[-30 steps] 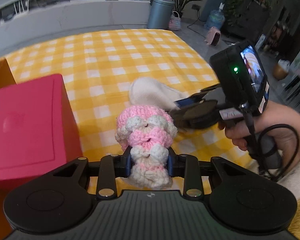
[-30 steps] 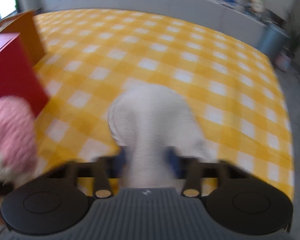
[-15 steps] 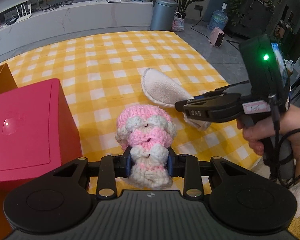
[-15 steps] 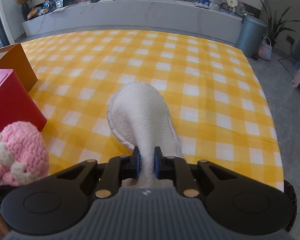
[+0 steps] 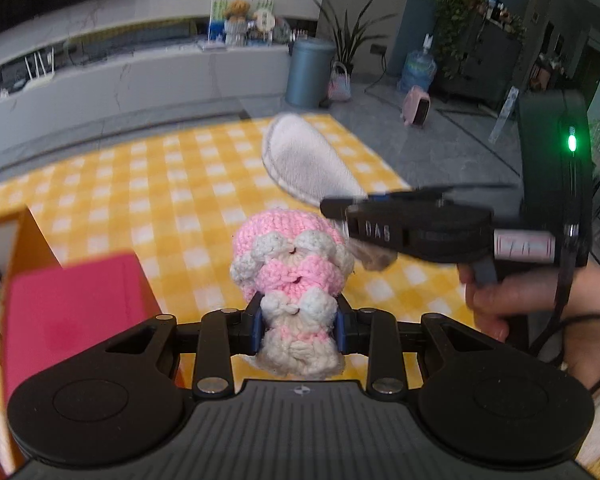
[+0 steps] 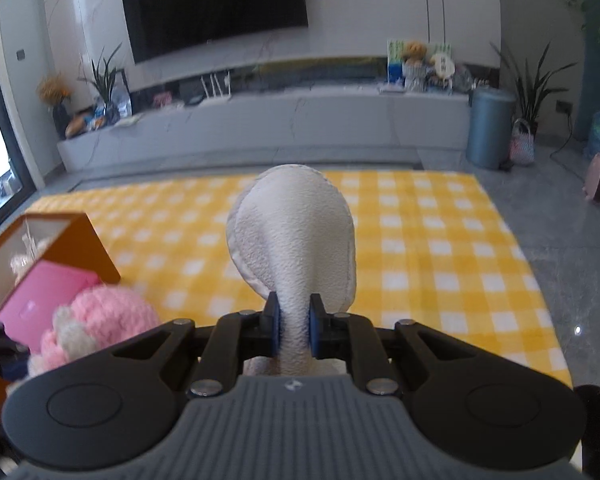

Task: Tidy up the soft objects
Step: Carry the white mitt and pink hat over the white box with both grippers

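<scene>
My left gripper [image 5: 299, 328] is shut on a pink and white crocheted toy [image 5: 290, 256], held up above the yellow checked cloth [image 5: 148, 184]. The toy also shows at the lower left of the right wrist view [image 6: 96, 320]. My right gripper [image 6: 295, 328] is shut on the narrow end of a white fleecy pad [image 6: 292, 236], whose wide end sticks up and forward. In the left wrist view that white pad [image 5: 304, 164] hangs in the air in front of the right gripper [image 5: 342, 210], with a hand [image 5: 540, 304] on its handle.
A red box [image 5: 68, 312] stands at the left with an orange box [image 5: 24, 240] behind it; both show at the left of the right wrist view, red box [image 6: 40, 304], orange box [image 6: 84, 252]. The cloth's far edge meets grey floor, a grey bin [image 6: 490, 128] and a long low cabinet [image 6: 260, 124].
Both grippers rose with their loads. The white pad left the cloth and now hangs in the air. The views tilted up, showing more of the room.
</scene>
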A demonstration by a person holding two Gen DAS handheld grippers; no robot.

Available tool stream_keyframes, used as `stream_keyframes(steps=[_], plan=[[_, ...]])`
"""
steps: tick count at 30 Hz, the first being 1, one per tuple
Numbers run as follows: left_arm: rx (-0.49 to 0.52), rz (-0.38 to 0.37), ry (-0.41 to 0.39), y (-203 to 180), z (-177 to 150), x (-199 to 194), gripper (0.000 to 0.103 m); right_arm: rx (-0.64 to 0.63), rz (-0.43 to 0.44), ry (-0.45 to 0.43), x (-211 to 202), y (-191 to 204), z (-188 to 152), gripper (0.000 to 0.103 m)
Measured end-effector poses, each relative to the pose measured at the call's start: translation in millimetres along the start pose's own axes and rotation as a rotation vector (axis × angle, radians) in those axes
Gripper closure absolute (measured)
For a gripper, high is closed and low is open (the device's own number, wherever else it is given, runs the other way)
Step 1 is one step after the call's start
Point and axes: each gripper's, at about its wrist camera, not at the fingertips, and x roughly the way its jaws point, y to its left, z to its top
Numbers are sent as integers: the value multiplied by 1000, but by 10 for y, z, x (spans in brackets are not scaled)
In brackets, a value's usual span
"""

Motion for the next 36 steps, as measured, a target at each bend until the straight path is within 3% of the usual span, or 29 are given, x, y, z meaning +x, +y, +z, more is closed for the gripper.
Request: stream_keyframes(steps=[6, 14, 20, 25, 29, 36], plan=[[-13, 53, -92, 322, 242, -346, 66, -19, 26, -73, -129, 370, 194, 91], [-68, 203, -201, 921, 324, -908, 66, -154, 61, -173, -348, 1448, 574, 91], [-140, 291, -258, 1382, 142, -1267, 67, -281, 90, -212, -344, 2281, 745, 91], [-183, 405, -255, 1709, -43, -1355, 66, -309, 120, -190, -141, 2770, 737, 91], [-236, 470, -219, 1928, -182, -1328, 66, -381, 155, -110, 110, 3084, 660, 91], [-296, 403, -154, 2301, -458, -1253, 66, -576, 126, 61, 619, 3441, 435, 91]])
